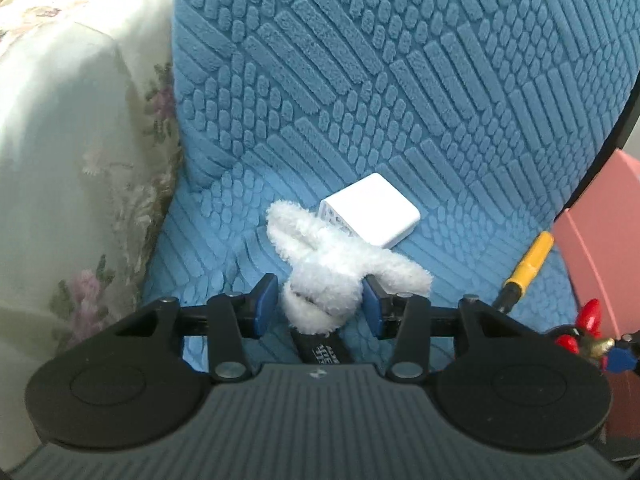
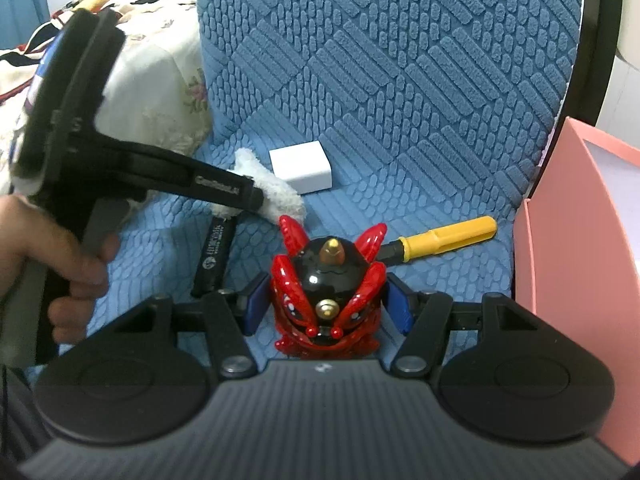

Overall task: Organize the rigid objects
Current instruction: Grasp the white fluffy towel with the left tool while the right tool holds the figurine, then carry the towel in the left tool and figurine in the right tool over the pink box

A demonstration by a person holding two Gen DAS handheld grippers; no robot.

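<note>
On a blue textured seat cover, my left gripper has its blue pads on either side of a white fluffy item; the right pad touches it, a small gap shows at the left pad. A white cube charger lies just beyond, and a black stick lies under the fluff. My right gripper is shut on a red and black figurine. A yellow-handled screwdriver lies to its right. The left gripper's body shows in the right wrist view.
A pink box stands at the right edge of the seat. A floral cream cloth covers the furniture on the left. The black chair frame curves along the right.
</note>
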